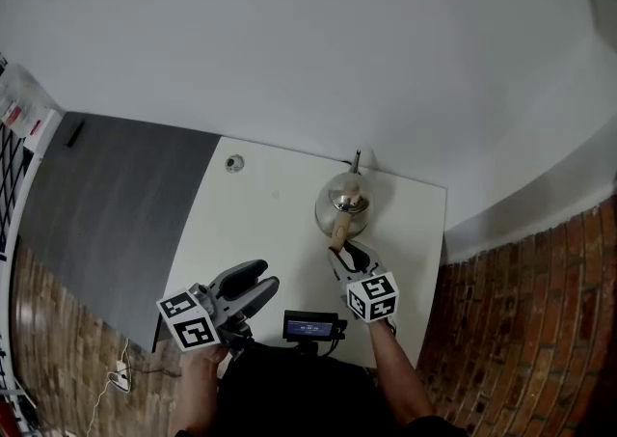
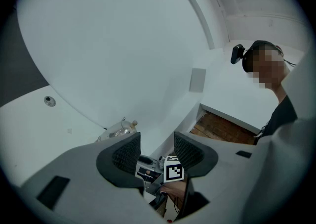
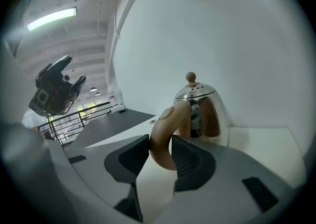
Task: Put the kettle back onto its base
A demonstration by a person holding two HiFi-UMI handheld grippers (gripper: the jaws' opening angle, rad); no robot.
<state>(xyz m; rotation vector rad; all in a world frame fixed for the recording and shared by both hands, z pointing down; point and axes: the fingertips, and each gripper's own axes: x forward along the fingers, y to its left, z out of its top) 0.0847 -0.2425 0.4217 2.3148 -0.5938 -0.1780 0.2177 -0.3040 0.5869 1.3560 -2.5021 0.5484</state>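
Note:
A shiny steel kettle [image 1: 342, 205] with a wooden knob stands upright at the back of the white table [image 1: 260, 232], close to the wall. Whether a base lies under it I cannot tell. Its curved wooden handle [image 3: 165, 134] sits between the jaws of my right gripper [image 1: 345, 254], and both pads touch it. In the right gripper view the kettle [image 3: 202, 109] stands just beyond that gripper [image 3: 160, 151]. My left gripper [image 1: 246, 290] hovers over the table's front left, open and empty. It [image 2: 157, 151] points level, with the kettle [image 2: 116, 130] small past its left jaw.
A black cord [image 1: 357, 157] rises behind the kettle at the wall. A round grommet [image 1: 234, 163] sits in the table's back left corner. A dark grey surface [image 1: 106, 213] adjoins the table on the left. A small screen device [image 1: 313, 327] is at the front edge. Brick floor [image 1: 521, 329] lies right.

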